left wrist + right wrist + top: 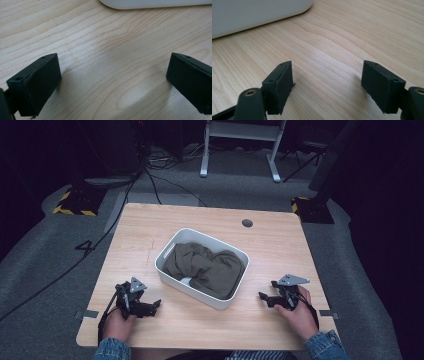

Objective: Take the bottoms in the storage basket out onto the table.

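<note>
A white plastic bin point(167, 275) stands in the middle of the wooden table point(210, 222), with a crumpled dark olive cloth point(205, 265) inside it. My left gripper point(150, 306) rests low over the table near the front left, just left of the bin, open with bare wood between its jaws point(113, 75). The bin's white wall point(155, 3) runs along the top of the left gripper view. My right gripper point(267, 291) sits at the front right, pointing toward the bin, open and holding nothing point(328, 82). The bin's wall point(249, 12) fills the upper left of the right gripper view.
A round cable hole point(247, 223) lies in the table's far right part. Beyond the table are floor cables point(150, 180), a white frame's legs point(240, 150) and stand bases with yellow-black tape point(75, 202). Bare wood surrounds the bin.
</note>
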Motion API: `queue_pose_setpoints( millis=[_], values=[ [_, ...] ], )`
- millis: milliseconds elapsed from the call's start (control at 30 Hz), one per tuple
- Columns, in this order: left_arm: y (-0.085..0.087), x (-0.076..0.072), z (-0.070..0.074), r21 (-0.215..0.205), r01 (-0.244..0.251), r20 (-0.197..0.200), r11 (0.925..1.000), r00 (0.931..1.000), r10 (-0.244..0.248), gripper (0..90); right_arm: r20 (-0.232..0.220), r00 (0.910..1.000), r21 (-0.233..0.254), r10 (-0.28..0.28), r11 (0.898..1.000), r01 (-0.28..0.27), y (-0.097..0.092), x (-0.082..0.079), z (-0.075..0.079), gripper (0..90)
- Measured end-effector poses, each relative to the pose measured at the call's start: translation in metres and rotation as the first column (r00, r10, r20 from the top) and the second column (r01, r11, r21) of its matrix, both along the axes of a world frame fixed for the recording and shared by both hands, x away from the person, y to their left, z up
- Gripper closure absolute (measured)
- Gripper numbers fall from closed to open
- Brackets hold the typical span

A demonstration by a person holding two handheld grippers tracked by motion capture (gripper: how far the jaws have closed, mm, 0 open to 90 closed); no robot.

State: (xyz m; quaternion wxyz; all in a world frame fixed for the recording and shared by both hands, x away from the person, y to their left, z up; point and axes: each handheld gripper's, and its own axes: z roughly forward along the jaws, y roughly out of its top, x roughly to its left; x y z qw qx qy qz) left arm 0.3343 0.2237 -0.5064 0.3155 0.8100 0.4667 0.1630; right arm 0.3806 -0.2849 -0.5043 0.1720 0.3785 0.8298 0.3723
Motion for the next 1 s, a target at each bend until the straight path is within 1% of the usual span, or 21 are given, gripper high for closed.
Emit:
queue_pose_setpoints(
  millis=[300,600,700,767,800,833,867,900,933,967,1000],
  values=[
    [0.000,0.000,0.000,0.000,0.000,0.000,1.0000,1.0000,0.000,0.0,0.000,1.0000,0.000,0.004,1.000,-0.004,-0.001,0.000,0.000,25.6],
    [0.000,0.000,0.000,0.001,0.000,-0.001,1.0000,1.0000,0.000,0.0,-0.002,1.0000,-0.001,-0.009,1.000,0.009,-0.001,-0.002,0.000,24.9],
    [0.000,0.001,0.000,0.000,0.001,-0.002,1.0000,1.0000,-0.001,0.0,-0.007,1.0000,-0.001,-0.004,1.000,0.004,-0.002,-0.002,0.000,21.8],
    [0.000,0.002,0.000,0.001,0.001,0.000,1.0000,1.0000,-0.001,0.0,-0.015,0.9999,-0.005,-0.001,1.000,0.001,-0.002,-0.002,0.001,21.5],
    [0.000,0.002,0.000,0.001,0.000,0.000,1.0000,1.0000,0.000,0.0,-0.026,0.9996,0.001,-0.006,1.000,0.006,-0.003,-0.002,0.002,21.5],
    [0.000,0.002,0.000,0.001,0.000,0.000,1.0000,1.0000,0.000,0.0,-0.026,0.9996,0.001,-0.006,1.000,0.006,-0.003,-0.002,0.002,21.5],
    [0.000,0.002,0.000,0.001,0.000,0.000,1.0000,1.0000,0.000,0.0,-0.028,0.9996,0.021,-0.006,1.000,0.007,-0.003,-0.002,0.008,21.7],
    [0.000,0.002,0.000,0.001,0.000,0.000,1.0000,1.0000,0.000,0.0,-0.028,0.9996,0.021,-0.006,1.000,0.007,-0.003,-0.002,0.008,21.7],
    [0.000,0.002,0.000,0.001,0.000,0.000,1.0000,1.0000,0.000,0.0,-0.006,1.0000,0.031,-0.004,1.000,0.005,-0.003,-0.003,0.016,21.7],
    [0.000,0.002,0.000,0.002,0.000,0.000,1.0000,1.0000,0.000,0.0,0.001,1.0000,0.036,-0.003,0.999,0.003,-0.003,-0.003,0.020,21.7],
    [0.000,0.002,0.000,0.002,0.000,0.000,1.0000,1.0000,0.000,0.0,0.001,1.0000,0.036,-0.003,0.999,0.003,-0.003,-0.003,0.020,21.7]
  ],
)
